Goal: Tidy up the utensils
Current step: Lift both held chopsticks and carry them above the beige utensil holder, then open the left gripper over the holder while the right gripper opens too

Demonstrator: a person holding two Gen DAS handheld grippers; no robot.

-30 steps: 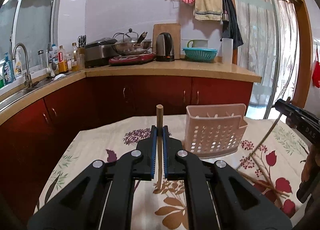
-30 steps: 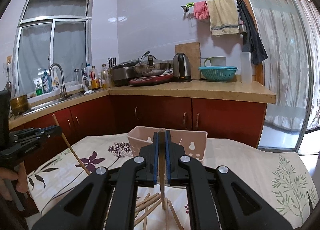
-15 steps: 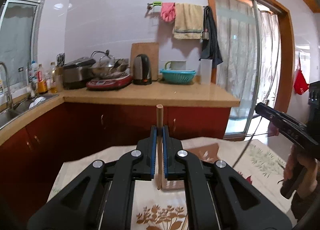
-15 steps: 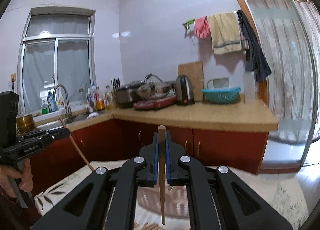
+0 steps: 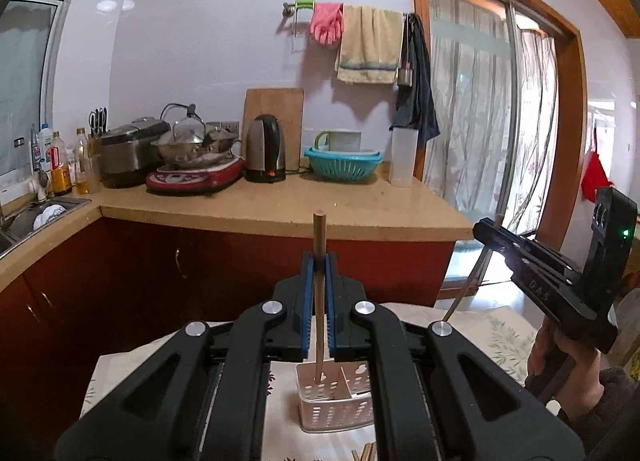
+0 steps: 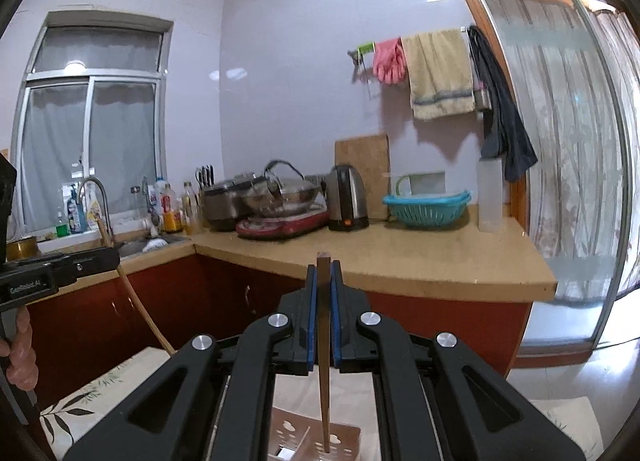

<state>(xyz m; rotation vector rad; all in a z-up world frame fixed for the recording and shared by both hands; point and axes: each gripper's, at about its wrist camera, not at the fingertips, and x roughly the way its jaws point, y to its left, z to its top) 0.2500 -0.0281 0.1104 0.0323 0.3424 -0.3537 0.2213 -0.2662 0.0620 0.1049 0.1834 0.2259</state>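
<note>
My left gripper [image 5: 319, 261] is shut on a wooden chopstick [image 5: 319, 237] that stands nearly upright between the blue pads. Its lower tip hangs over the pink slotted utensil holder [image 5: 320, 405] on the table. My right gripper [image 6: 324, 273] is shut on a second, darker chopstick [image 6: 324, 389], also upright, whose tip hangs above the same utensil holder [image 6: 288, 433]. In the left wrist view the right gripper [image 5: 486, 229] shows at the right edge with its chopstick slanting down. In the right wrist view the left gripper [image 6: 114, 257] shows at the left edge.
A few loose chopsticks [image 5: 362, 453] lie on the floral tablecloth [image 5: 500, 337] in front of the holder. Behind the table runs a kitchen counter [image 5: 320, 209] with a kettle [image 5: 265, 149], pots and a teal basket [image 5: 342, 165]. A person's hand [image 5: 568, 365] grips the right tool.
Both grippers have risen with their chopsticks and moved over the utensil holder, which has slid down to the bottom of both views. Both grips stayed shut.
</note>
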